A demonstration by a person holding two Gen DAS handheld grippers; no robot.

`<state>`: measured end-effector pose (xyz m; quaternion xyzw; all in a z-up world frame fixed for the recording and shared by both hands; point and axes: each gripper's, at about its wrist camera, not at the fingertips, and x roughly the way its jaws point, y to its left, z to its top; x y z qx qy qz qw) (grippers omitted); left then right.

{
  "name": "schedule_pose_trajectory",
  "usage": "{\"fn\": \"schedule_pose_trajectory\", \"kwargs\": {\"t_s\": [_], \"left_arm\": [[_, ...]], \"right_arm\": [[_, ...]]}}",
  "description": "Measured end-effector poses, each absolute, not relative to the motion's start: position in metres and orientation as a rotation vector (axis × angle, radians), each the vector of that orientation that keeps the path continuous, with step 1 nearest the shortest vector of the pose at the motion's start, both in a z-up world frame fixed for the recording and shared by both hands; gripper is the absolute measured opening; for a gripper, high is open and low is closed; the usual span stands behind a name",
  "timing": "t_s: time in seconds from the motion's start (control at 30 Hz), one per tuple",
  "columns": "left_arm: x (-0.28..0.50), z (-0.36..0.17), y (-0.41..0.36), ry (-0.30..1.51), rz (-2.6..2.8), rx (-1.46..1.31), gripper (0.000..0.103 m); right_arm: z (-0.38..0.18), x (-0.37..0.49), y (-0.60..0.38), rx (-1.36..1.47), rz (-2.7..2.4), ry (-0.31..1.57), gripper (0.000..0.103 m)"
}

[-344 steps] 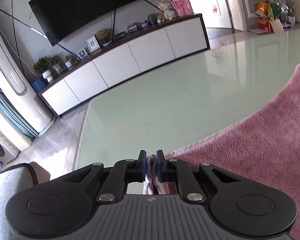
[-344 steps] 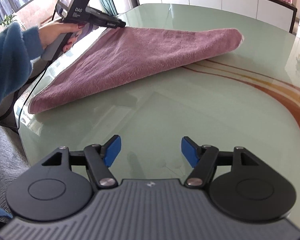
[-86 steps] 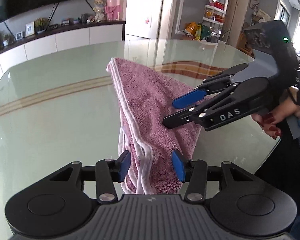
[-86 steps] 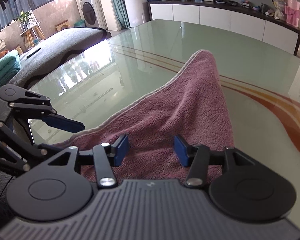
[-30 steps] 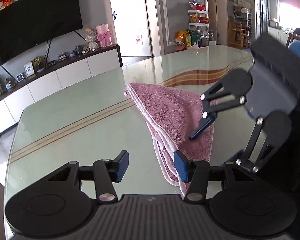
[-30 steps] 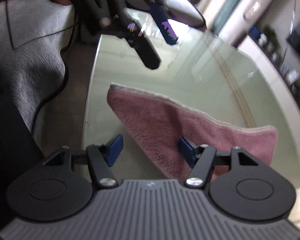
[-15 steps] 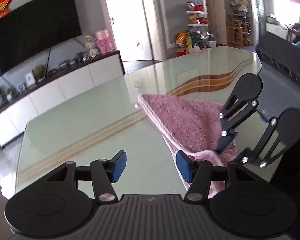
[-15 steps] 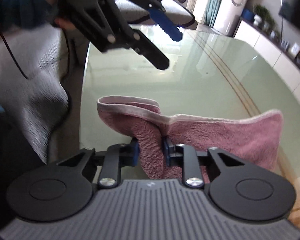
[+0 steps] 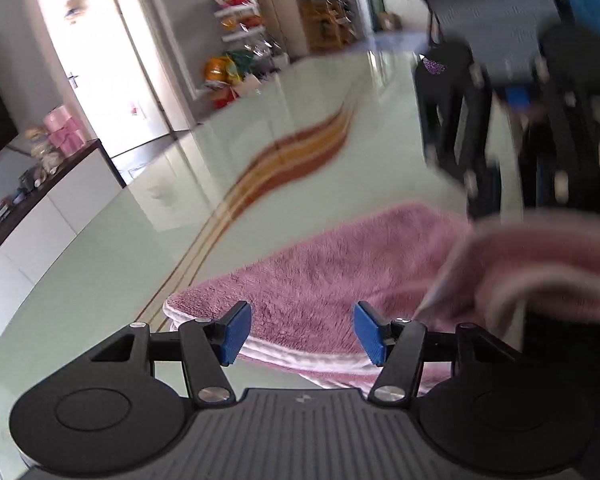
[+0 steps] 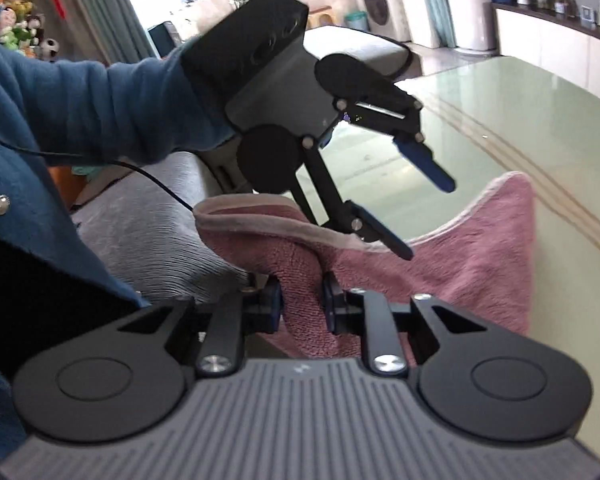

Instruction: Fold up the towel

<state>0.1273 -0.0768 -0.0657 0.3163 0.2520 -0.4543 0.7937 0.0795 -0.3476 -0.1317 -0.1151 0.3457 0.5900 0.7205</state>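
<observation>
Pinching a bunched near corner of the pink towel point(image 10: 440, 264), the right gripper point(image 10: 302, 306) has its jaws closing on a thick fold of cloth, pads pressed against it, and holds that end raised off the glass worktop point(image 10: 540, 120); the rest of the towel lies along the worktop with its far corner peaked up. The left gripper point(image 9: 300, 338) hangs half open and holds nothing, its pads apart above the towel's other end, where white-trimmed layers already lie doubled. The step in hand looks like another fold, carrying the lifted end over; the next move probably calls for the left gripper to take or pin the free end so the edges meet squarely. A grey sofa point(image 10: 148, 232) and a trailing black cable point(image 10: 156, 184) sit just beside the worktop's near rim; the two grippers work close together and could foul each other.
</observation>
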Motion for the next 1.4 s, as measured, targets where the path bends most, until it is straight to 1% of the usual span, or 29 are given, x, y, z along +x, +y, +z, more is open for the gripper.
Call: {"fn": "schedule_pose_trajectory", "kwargs": {"t_s": [0.13,0.23,0.27,0.3,0.33,0.4,0.43,0.47,0.5,0.57,0.6,0.67,0.73,0.83,0.93,1.0,1.03,1.07,1.17,1.27,1.4], "left_arm": [[0.14,-0.071,-0.068,0.548,-0.898,0.637,0.061],[0.138,-0.073,-0.058,0.56,-0.853,0.613,0.061],[0.136,-0.074,-0.053,0.567,-0.835,0.602,0.061],[0.134,-0.074,-0.049,0.571,-0.825,0.591,0.061],[0.128,-0.072,-0.043,0.575,-0.814,0.572,0.061],[0.111,-0.069,-0.031,0.568,-0.789,0.529,0.062],[0.103,-0.068,-0.026,0.563,-0.776,0.508,0.062],[0.093,-0.066,-0.021,0.55,-0.767,0.487,0.066],[0.082,-0.064,-0.018,0.533,-0.761,0.466,0.068],[0.056,-0.061,-0.011,0.496,-0.751,0.427,0.072],[0.045,-0.061,-0.011,0.482,-0.749,0.417,0.072],[0.023,-0.059,-0.013,0.452,-0.736,0.416,0.072],[0.0,-0.056,-0.018,0.404,-0.723,0.457,0.072],[-0.027,-0.055,-0.029,0.353,-0.729,0.533,0.08],[-0.039,-0.062,-0.04,0.366,-0.767,0.535,0.08],[-0.042,-0.066,-0.045,0.382,-0.776,0.481,0.08],[-0.043,-0.068,-0.048,0.386,-0.776,0.444,0.08],[-0.045,-0.069,-0.05,0.389,-0.774,0.402,0.08],[-0.055,-0.073,-0.057,0.379,-0.762,0.299,0.08],[-0.066,-0.078,-0.066,0.386,-0.771,0.263,0.08],[-0.078,-0.089,-0.073,0.4,-0.806,0.286,0.08]], "right_arm": [[-0.141,0.075,-0.324,-0.261,1.281,0.75,0.02],[-0.152,0.066,-0.304,-0.374,1.287,0.73,0.023],[-0.159,0.063,-0.299,-0.415,1.277,0.735,0.028],[-0.164,0.059,-0.295,-0.45,1.267,0.739,0.036],[-0.167,0.056,-0.294,-0.468,1.259,0.741,0.039],[-0.164,0.051,-0.3,-0.434,1.252,0.725,0.058],[-0.161,0.049,-0.304,-0.407,1.246,0.715,0.064],[-0.158,0.046,-0.309,-0.379,1.241,0.705,0.076],[-0.155,0.045,-0.315,-0.342,1.227,0.695,0.089],[-0.15,0.047,-0.33,-0.251,1.18,0.677,0.098],[-0.147,0.049,-0.34,-0.191,1.149,0.665,0.101],[-0.142,0.05,-0.36,-0.079,1.077,0.635,0.102],[-0.141,0.046,-0.37,-0.075,0.979,0.586,0.102],[-0.15,0.042,-0.351,-0.283,0.803,0.535,0.102],[-0.16,0.056,-0.324,-0.41,0.719,0.521,0.102],[-0.164,0.079,-0.302,-0.467,0.658,0.534,0.1],[-0.166,0.093,-0.293,-0.484,0.633,0.553,0.099],[-0.167,0.105,-0.286,-0.485,0.615,0.575,0.095],[-0.178,0.152,-0.276,-0.466,0.544,0.663,0.09],[-0.197,0.189,-0.295,-0.317,0.486,0.761,0.093],[-0.204,0.202,-0.32,-0.158,0.406,0.808,0.093]]}}
